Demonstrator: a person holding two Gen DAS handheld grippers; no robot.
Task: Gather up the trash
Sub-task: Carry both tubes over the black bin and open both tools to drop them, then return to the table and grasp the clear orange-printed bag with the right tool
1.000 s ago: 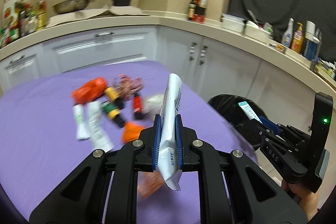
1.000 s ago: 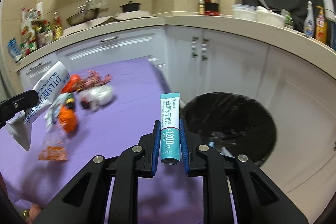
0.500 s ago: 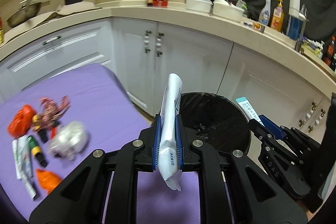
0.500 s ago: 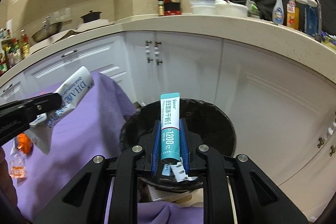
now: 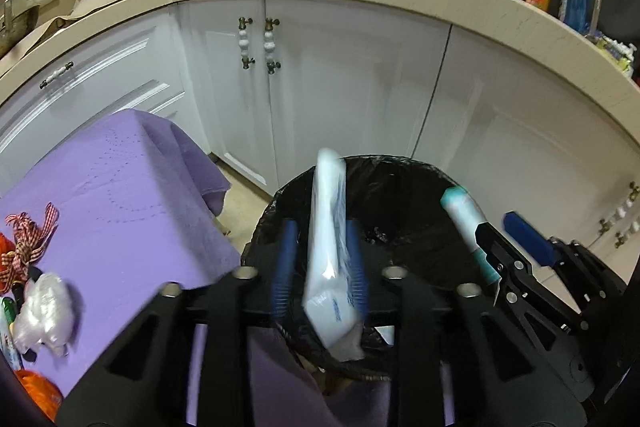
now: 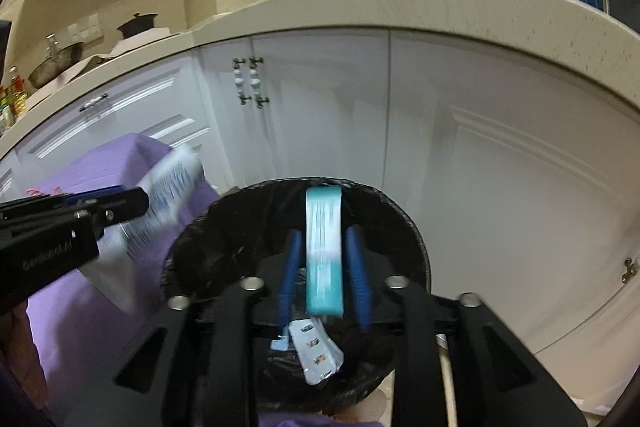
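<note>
Both sets of jaws have just been opening, and each is now standing released with its item loose between the blue pads. In the left gripper, the white soft-plastic tube with blue print is leaning on the right-hand pad only, clear of the other, and is blurred as if slipping. In the right gripper, the teal-and-white flat sachet is standing free of both pads. Half a second ago both items were being clamped firmly; the release is being made directly above the round bin lined with a black plastic bag, so both pieces are judged to be dropping in beside the white blister packs already lying there. The bin mouth is wide beneath both grippers, and its near rim is being overlapped by the gripper frames. Outward, the purple cloth-covered table is bordering the bin's left side, with remaining litter waiting on it. White cabinet doors are closing off the far side, while room for withdrawal upward and leftward is being left open.
</note>
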